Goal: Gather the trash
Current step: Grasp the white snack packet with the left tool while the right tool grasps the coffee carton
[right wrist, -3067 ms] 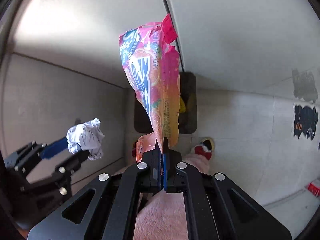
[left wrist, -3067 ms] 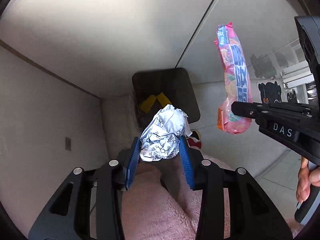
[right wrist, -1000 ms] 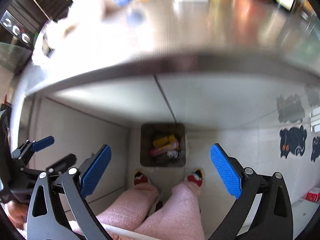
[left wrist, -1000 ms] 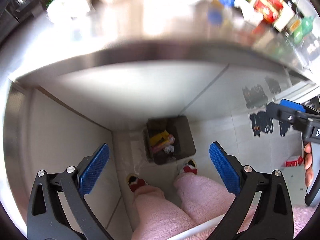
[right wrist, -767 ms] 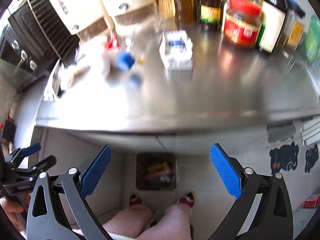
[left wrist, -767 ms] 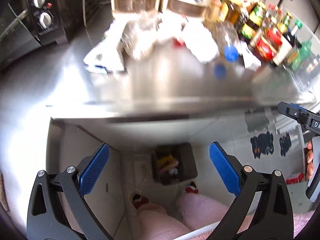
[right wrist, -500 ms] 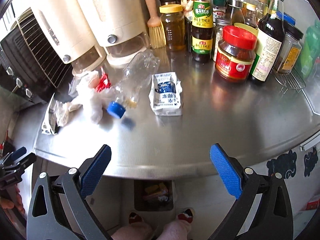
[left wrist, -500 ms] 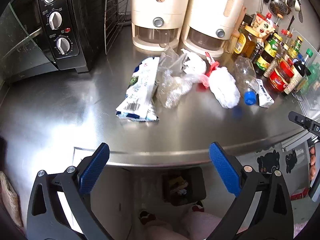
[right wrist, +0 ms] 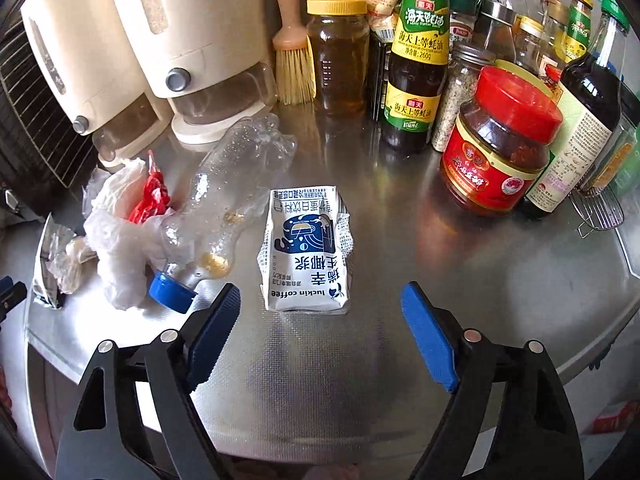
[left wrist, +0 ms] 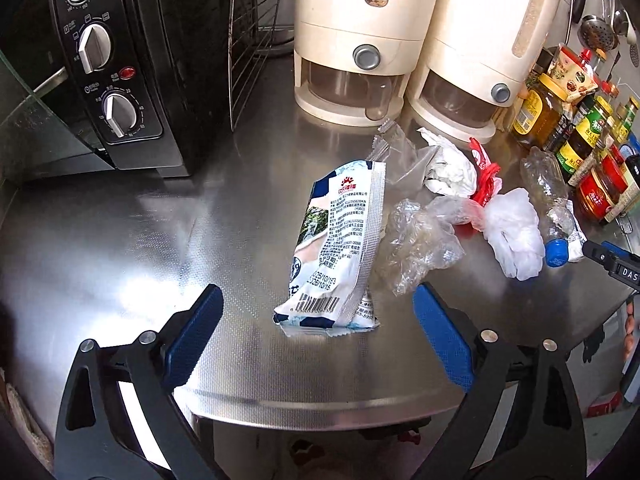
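- Left wrist view: steel countertop, its curved front edge under the fingers; the broad bare stretch lies left of the trash, up to the black oven at the far left.
- 2 cream dispensers stand side by side at the back; whether their clear lower bins hold anything cannot be told.
- Right wrist view: jars and bottles crowd the back and right, among them a red-lidded jar of dark red paste and a yellow-lidded jar of amber liquid; open counter remains in front of them.
- Left gripper: jaws wide but closing, nothing between the pads; it hangs above the front edge, facing the white snack pouch, which lies flat just beyond.
- Right gripper: jaws wide but closing, empty; the flattened coffee carton lies just ahead, apart from the pads.
- Crushed clear bottle with a blue cap lies just left of the carton, yellowish residue inside.
- Crumpled clear bag, white plastic bag, red wrapper and white paper wad cluster between pouch and bottle.
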### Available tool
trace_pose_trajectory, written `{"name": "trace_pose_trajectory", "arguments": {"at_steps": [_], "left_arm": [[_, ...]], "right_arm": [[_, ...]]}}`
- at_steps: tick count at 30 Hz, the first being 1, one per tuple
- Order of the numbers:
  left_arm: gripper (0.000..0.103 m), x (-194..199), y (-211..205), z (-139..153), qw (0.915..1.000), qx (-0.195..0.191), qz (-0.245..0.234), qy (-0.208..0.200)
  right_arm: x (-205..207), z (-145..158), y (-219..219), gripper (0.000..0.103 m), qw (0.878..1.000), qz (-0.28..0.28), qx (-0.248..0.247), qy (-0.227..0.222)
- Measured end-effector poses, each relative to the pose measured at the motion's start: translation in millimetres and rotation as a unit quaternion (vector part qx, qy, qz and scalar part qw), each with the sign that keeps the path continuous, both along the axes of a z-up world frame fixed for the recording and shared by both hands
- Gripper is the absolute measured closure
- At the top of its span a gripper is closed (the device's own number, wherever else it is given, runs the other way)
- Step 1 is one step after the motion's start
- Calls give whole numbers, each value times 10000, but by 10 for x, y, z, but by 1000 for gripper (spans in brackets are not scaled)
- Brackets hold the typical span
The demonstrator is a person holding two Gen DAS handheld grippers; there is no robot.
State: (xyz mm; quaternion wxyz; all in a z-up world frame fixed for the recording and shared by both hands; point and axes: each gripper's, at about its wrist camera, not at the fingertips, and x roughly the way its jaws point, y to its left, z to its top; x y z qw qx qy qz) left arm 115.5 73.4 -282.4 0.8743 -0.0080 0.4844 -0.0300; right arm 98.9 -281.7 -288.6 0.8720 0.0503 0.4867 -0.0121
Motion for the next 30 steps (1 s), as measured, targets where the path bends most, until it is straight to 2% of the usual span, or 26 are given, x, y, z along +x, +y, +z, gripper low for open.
{"name": "trace_pose_trajectory", "arguments": {"at_steps": [10,14,17,18,19,23,30], "left_arm": [[28,268,48,-294,9994,54,10,335],[42,312,44,-400,9989,6,-64,472],[50,309,-4,-394,9990,112,-131,404],[52,305,-11,-386,9990,92,-141,414],[53,303,-17,-378,9990,72,-145,422],[59,230,-68,-299,9992,87,-192,330],[63,13,-134,-14,9998,44,-212,24]], "right_arm": [[187,-181,22,24,9998,6,5,180],[242,-265,46,26,9996,22,2,266],[266,-318,61,34,9997,62,-69,242],[270,-322,72,43,9996,75,-147,223],[271,-316,77,46,9997,94,-160,188],[245,-281,78,47,9998,95,-128,142],[45,26,85,51,9995,141,-180,-227]]}}
